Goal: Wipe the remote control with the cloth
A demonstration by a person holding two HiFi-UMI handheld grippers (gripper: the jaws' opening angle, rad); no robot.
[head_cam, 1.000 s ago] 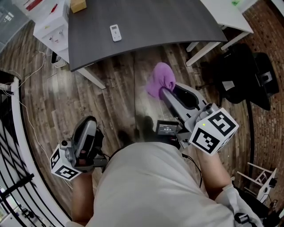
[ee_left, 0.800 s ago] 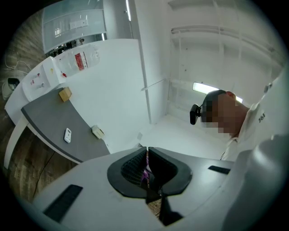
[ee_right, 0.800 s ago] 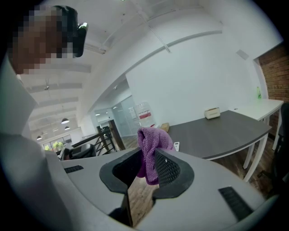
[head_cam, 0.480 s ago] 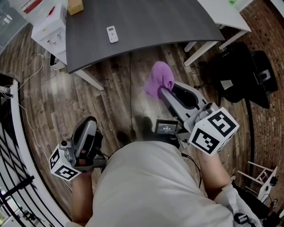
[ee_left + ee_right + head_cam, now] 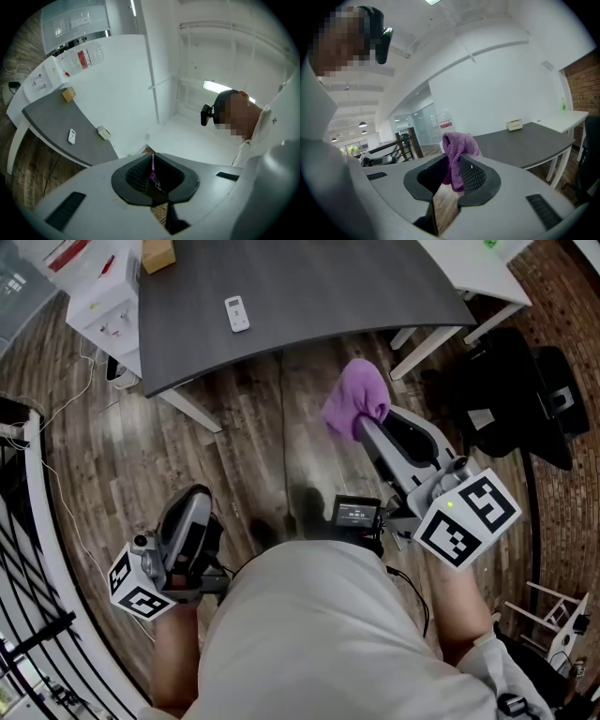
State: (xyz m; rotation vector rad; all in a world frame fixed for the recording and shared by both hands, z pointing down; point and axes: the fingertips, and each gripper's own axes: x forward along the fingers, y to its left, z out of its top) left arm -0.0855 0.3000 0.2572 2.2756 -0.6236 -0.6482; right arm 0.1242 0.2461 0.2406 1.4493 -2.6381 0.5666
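Head view: the right claw (image 5: 364, 427) grasps the bunched cloth (image 5: 356, 395), raised toward the table (image 5: 328, 296), likely ready for wiping. The remote (image 5: 237, 313) lies there, well apart. The left claw (image 5: 190, 507) hangs clenched and idle.

Head view: I look steeply down from above my torso, taking in floor (image 5: 253, 446), left gripper (image 5: 190, 498), right gripper (image 5: 366, 427) and table (image 5: 309, 296).
Left gripper view: close behind its jaws, tilted up toward table and wall (image 5: 131, 84).
Right gripper view: close behind its jaws, facing the table.
All three share the table.
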